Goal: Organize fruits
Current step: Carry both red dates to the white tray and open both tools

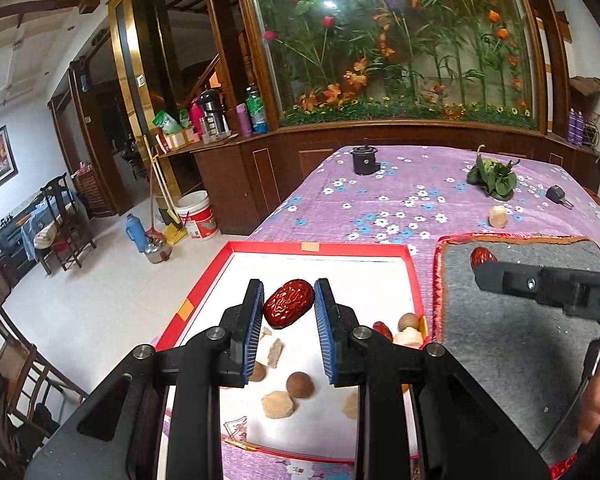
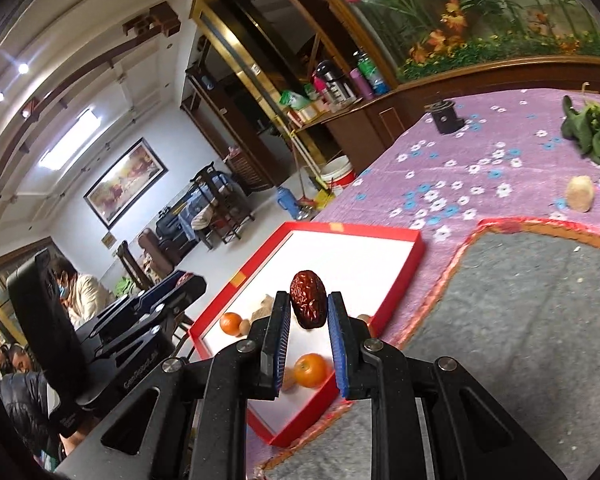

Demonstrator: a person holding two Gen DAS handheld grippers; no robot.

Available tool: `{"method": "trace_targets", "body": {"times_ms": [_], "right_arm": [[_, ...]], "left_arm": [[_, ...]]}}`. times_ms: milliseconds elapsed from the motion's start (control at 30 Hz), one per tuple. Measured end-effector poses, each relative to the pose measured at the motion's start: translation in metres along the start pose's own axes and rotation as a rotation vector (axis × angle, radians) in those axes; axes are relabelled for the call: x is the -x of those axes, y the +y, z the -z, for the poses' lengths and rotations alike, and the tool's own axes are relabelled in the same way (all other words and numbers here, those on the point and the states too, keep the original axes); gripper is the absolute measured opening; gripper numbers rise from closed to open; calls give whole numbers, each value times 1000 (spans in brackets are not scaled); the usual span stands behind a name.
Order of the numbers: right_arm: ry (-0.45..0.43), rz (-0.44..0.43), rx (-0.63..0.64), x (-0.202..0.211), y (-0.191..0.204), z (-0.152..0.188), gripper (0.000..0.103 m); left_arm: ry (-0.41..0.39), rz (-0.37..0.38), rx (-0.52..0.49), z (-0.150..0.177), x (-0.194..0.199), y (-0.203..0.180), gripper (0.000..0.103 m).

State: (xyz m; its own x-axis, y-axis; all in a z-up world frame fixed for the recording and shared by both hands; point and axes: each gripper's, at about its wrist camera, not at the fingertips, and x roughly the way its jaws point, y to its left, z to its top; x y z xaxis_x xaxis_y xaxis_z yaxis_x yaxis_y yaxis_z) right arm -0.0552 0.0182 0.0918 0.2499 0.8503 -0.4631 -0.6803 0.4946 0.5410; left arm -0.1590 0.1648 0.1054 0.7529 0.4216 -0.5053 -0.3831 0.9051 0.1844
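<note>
The left gripper (image 1: 288, 304) clamps a red date (image 1: 288, 303) above the red tray (image 1: 414, 276). The right gripper (image 2: 309, 307) clamps a second date (image 2: 309, 300) over the tray's mat-side edge. Inside the tray already lie oranges (image 2: 310, 369), longans (image 1: 299, 385) and pale pieces. Outside it, one pale piece (image 2: 580, 193) and greens (image 2: 592, 132) remain on the cloth beyond the tray.
</note>
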Motion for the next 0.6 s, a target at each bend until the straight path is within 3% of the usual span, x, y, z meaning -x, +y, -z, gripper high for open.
{"method": "trace_targets", "body": {"times_ms": [600], "right_arm": [[67, -29, 33, -28, 26, 22, 19]], "left_arm": [[39, -8, 32, 13, -16, 17, 23]]}}
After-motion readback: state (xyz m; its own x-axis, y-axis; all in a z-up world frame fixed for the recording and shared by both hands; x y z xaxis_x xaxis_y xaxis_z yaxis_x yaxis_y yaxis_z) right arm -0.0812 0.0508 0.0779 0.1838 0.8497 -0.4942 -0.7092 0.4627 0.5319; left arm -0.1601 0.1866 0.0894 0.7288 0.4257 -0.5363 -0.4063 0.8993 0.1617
